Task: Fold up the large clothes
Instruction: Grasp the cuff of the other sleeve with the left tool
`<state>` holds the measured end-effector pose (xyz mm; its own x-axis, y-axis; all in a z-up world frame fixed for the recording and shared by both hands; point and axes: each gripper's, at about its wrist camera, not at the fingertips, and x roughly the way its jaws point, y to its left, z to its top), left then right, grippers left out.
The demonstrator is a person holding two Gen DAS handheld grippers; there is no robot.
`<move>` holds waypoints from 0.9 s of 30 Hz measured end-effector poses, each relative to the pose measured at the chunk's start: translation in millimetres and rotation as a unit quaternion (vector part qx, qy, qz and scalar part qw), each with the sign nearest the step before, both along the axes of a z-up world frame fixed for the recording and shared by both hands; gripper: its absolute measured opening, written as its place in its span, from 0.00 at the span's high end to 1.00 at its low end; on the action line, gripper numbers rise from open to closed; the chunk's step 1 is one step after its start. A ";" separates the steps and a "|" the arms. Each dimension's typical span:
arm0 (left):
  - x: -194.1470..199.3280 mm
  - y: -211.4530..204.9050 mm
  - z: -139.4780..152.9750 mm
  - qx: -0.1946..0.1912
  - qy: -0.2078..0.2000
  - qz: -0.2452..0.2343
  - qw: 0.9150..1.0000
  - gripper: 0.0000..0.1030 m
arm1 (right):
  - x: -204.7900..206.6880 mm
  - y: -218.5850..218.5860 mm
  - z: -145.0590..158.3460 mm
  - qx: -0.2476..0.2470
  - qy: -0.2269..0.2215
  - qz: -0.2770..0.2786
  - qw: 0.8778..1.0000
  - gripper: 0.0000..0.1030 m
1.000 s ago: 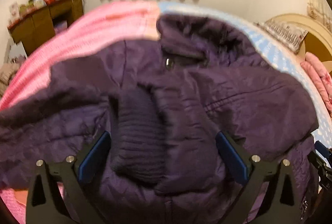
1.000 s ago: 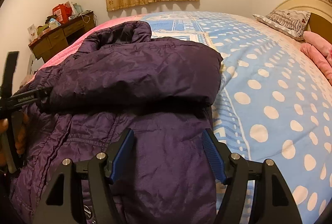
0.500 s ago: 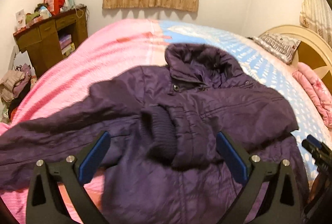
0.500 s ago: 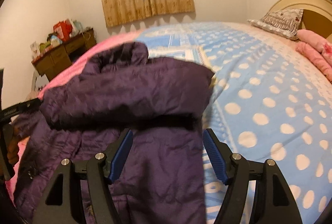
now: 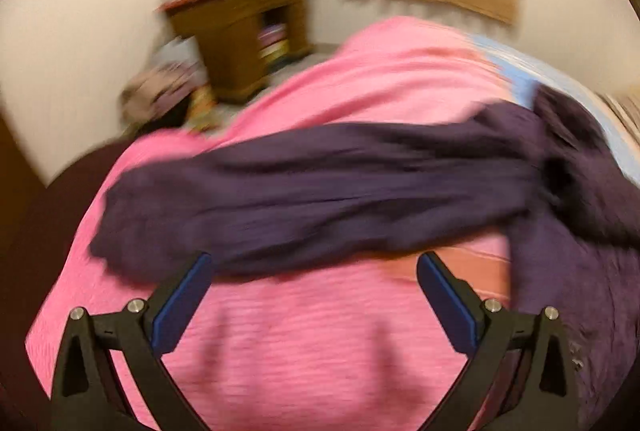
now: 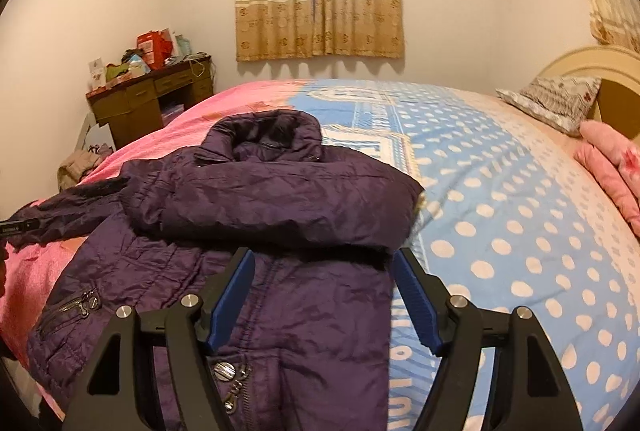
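Note:
A dark purple padded jacket (image 6: 224, 271) lies front up on the bed, collar toward the far wall. One sleeve (image 6: 280, 207) is folded across its chest. The other sleeve (image 5: 320, 183) stretches out flat over the pink part of the bedspread (image 5: 320, 343). My left gripper (image 5: 314, 263) is open and empty, hovering just short of that outstretched sleeve; this view is blurred. My right gripper (image 6: 324, 257) is open above the jacket's front, below the folded sleeve, with nothing between its fingers. A black piece of the left gripper (image 6: 18, 226) shows at the left edge of the right wrist view.
The bedspread is pink on the left and blue with white dots (image 6: 500, 223) on the right. A patterned pillow (image 6: 552, 103), a folded pink quilt (image 6: 612, 159) and the headboard (image 6: 592, 67) are at far right. A cluttered wooden desk (image 6: 148, 99) and a clothes pile (image 6: 80, 163) stand beyond the bed's left side.
My left gripper has left the folded sleeve's cuff and swung left to face the outstretched sleeve. My right gripper has risen and drawn back from the jacket, still open.

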<state>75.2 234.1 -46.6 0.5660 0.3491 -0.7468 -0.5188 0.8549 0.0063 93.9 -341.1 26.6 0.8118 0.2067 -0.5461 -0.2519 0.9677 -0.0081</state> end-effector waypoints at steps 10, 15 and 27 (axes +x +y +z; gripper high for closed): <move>0.3 86.1 -40.4 -0.164 -0.075 0.132 0.975 0.05 | -3.3 21.3 -0.3 0.000 -0.008 0.015 1.000 0.30; 9.4 95.4 -40.2 -0.139 -0.104 0.164 0.971 0.33 | -9.2 23.9 -2.1 -0.009 -0.007 0.019 1.000 0.30; 2.9 74.6 28.3 -0.039 -0.194 0.083 0.977 0.95 | -14.9 21.9 -1.1 0.001 -0.009 0.014 1.000 0.30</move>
<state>78.1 308.7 -18.3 0.7526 0.4104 -0.5150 -0.6005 0.7487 -0.2809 78.9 -319.2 25.5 0.8152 0.2312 -0.5311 -0.2794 0.9601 -0.0108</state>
